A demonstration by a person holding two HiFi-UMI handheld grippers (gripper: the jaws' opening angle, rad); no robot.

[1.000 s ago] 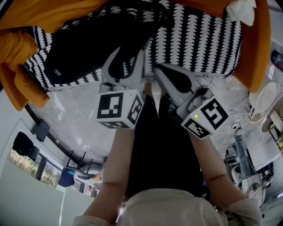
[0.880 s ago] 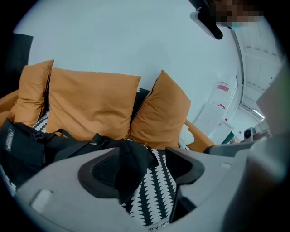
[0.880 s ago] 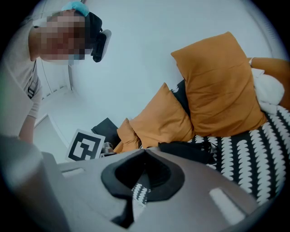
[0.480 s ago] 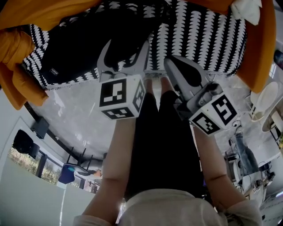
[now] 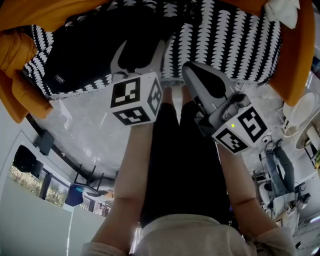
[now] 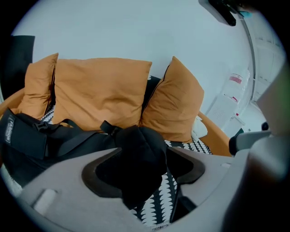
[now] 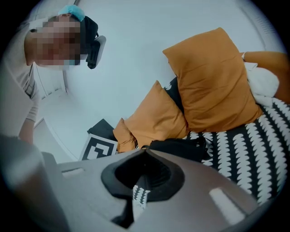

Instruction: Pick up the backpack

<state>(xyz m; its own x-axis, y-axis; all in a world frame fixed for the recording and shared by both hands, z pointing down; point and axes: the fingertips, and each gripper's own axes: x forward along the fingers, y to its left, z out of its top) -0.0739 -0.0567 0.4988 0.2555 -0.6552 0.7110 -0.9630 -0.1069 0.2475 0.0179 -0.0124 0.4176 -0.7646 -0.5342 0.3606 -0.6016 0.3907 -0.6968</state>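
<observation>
You stand facing an orange sofa point(image 5: 292, 55) whose seat is draped in a black-and-white patterned throw point(image 5: 225, 45). The backpack point(image 5: 85, 55) lies on that throw towards the left end, black, with its straps across the top. Three orange cushions point(image 6: 102, 90) lean along the back of the sofa against a plain pale wall point(image 6: 136, 27), and something soft and white point(image 5: 280, 10) sits at the sofa's far right corner. In front of the seat, the floor point(image 5: 85, 125) is pale, glossy and marbled. A tangle of cables and equipment point(image 5: 272, 180) lies off to your right. Your left gripper point(image 5: 139, 47) points down at the near end of the backpack. Its jaws have just been opening and now stand wide apart, with a black bulge of the backpack between them. I cannot tell whether either pad touches it. Your right gripper point(image 5: 187, 67) hangs just beside it over the front edge of the seat, with its jaws together at the tips and nothing held.
</observation>
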